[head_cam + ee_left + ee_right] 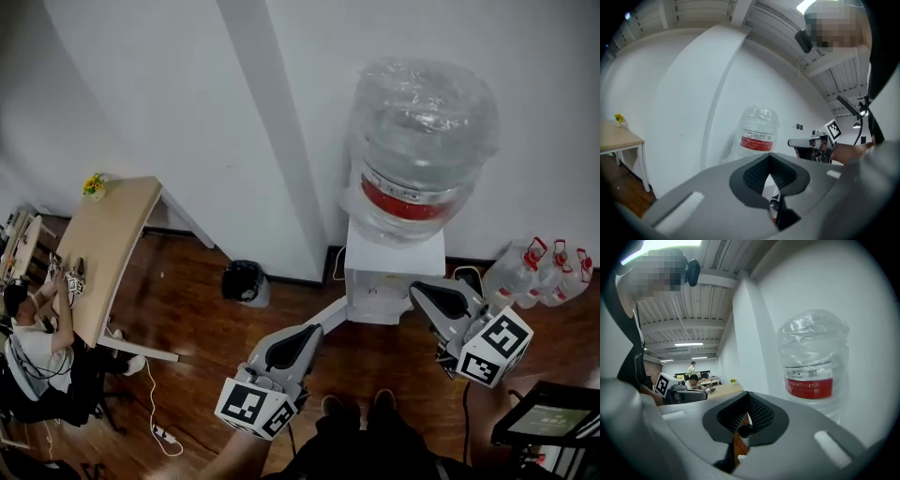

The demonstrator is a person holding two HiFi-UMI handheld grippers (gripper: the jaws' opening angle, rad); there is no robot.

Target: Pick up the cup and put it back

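No cup shows in any view. A white water dispenser (pixel 389 272) stands against the wall, carrying a large clear bottle (pixel 419 141) with a red label. My left gripper (pixel 330 314) is held low in front of the dispenser's left side, jaws together and empty. My right gripper (pixel 419 289) is by the dispenser's right front, also shut on nothing. In the left gripper view the pads of the left gripper (pixel 769 177) meet below the bottle (pixel 758 131). The right gripper view shows the right gripper (pixel 746 417) closed, with the bottle (pixel 813 366) up on the right.
A black bin (pixel 246 281) sits on the wooden floor left of the dispenser. Several small water jugs (pixel 544 272) stand to its right. A wooden desk (pixel 108 244) with a seated person (pixel 33 347) is at far left. A dark stand (pixel 548 422) is at bottom right.
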